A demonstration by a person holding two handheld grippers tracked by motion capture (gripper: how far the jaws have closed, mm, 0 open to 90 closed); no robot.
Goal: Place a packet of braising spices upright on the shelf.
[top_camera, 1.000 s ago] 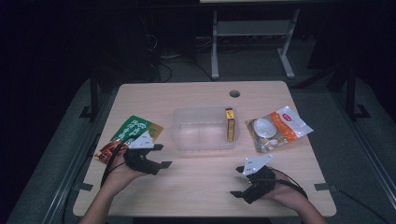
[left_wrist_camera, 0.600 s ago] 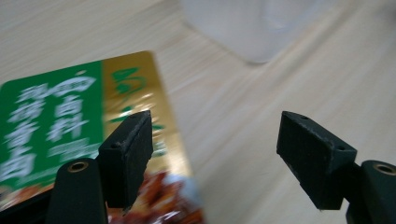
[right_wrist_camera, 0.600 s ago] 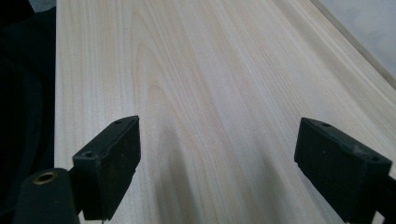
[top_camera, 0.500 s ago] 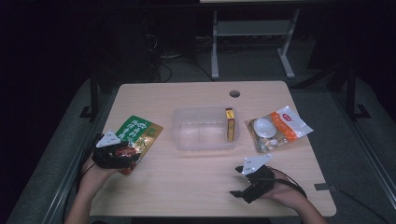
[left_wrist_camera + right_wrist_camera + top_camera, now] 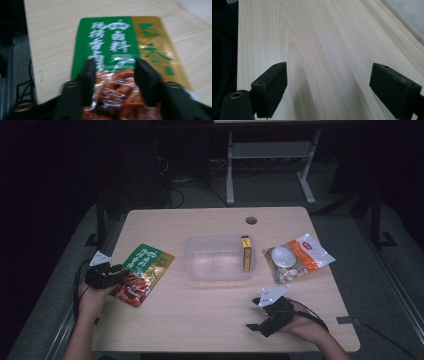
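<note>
At the near edge of the table (image 5: 210,320), the right gripper (image 5: 260,316) rests with its jaws spread wide over bare wood. Farther left, the left gripper (image 5: 113,72) has just been closing, its jaws now astride the near end of the green sauce packet (image 5: 117,47); whether the pads press it I cannot tell. Beyond stand a clear plastic tub (image 5: 215,262) and a white-and-orange bag (image 5: 300,256).

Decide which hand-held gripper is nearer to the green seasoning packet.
Left. The left hand-held gripper has its jaws around the near end of the green seasoning packet, just been closing. The right hand-held gripper rests far across the table.
</note>
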